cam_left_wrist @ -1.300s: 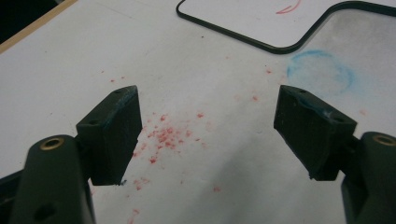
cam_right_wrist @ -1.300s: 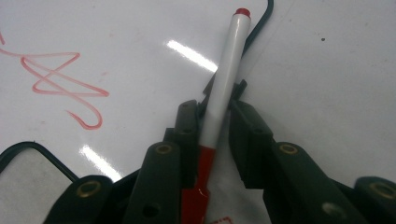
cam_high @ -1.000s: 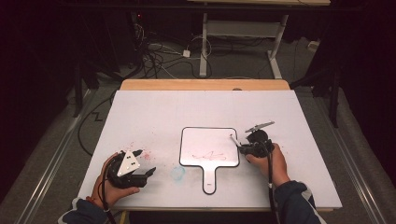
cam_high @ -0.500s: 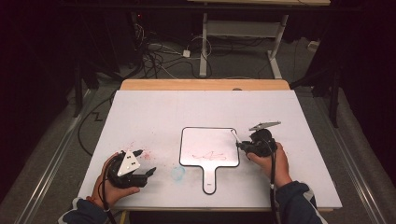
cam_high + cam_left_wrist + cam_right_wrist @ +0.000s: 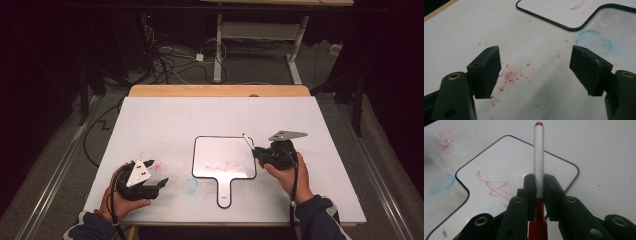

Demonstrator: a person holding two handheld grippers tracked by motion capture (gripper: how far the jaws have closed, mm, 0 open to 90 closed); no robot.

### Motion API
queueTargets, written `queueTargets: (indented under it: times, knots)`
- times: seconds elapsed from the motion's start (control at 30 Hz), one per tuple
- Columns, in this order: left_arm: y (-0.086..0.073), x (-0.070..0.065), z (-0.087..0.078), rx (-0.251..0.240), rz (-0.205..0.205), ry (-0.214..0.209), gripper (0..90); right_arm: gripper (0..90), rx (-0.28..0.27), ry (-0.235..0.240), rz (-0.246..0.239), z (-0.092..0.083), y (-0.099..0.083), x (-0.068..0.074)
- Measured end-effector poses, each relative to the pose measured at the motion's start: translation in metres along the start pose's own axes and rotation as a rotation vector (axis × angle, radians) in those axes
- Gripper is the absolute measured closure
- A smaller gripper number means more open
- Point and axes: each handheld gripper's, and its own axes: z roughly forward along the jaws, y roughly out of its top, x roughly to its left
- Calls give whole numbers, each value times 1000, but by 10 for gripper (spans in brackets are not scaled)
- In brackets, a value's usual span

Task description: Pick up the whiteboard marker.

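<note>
A small whiteboard [image 5: 220,152] with a black rim and a handle lies mid-table, with a red scribble [image 5: 222,166] on its lower part. My right gripper [image 5: 256,151] hovers at the board's right edge, shut on a white marker [image 5: 539,157] with red ends. The marker [image 5: 247,141] sticks up and away from the jaws, off the board [image 5: 509,167], where the red scribble [image 5: 492,186] shows. My left gripper [image 5: 161,184] rests at the table's front left, open, nothing between its pads [image 5: 486,67].
Red specks [image 5: 510,75] dot the white table [image 5: 165,120] by the left gripper, and a smudged blue ring [image 5: 190,185] lies near the board's handle [image 5: 224,192]. Cables and desk legs stand on the floor beyond the table's wooden far edge [image 5: 220,90].
My right gripper has lifted off the board and drawn back to its right edge with the marker, whose end now points up. The left gripper has stayed put.
</note>
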Motion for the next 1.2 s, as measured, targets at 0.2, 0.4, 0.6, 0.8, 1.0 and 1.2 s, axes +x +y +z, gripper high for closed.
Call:
queueTargets:
  times: [0.2,0.4,0.6,0.8,1.0,1.2]
  knots:
    - [9,-3,5,-20,-32,-38,262,819,-54,29,-19,-5,2,8]
    - [22,-5,11,-91,-111,-142,299,820,-120,83,-10,-8,2,15]
    - [43,-15,23,-161,-164,-264,341,820,-166,138,-46,-6,2,34]
    - [72,-26,38,-247,-213,-370,389,820,-200,200,-90,-1,0,51]
    - [89,-34,49,-289,-232,-431,456,819,-200,240,-123,5,-2,61]
    - [96,-32,54,-323,-277,-464,500,819,-191,261,-144,9,-5,65]
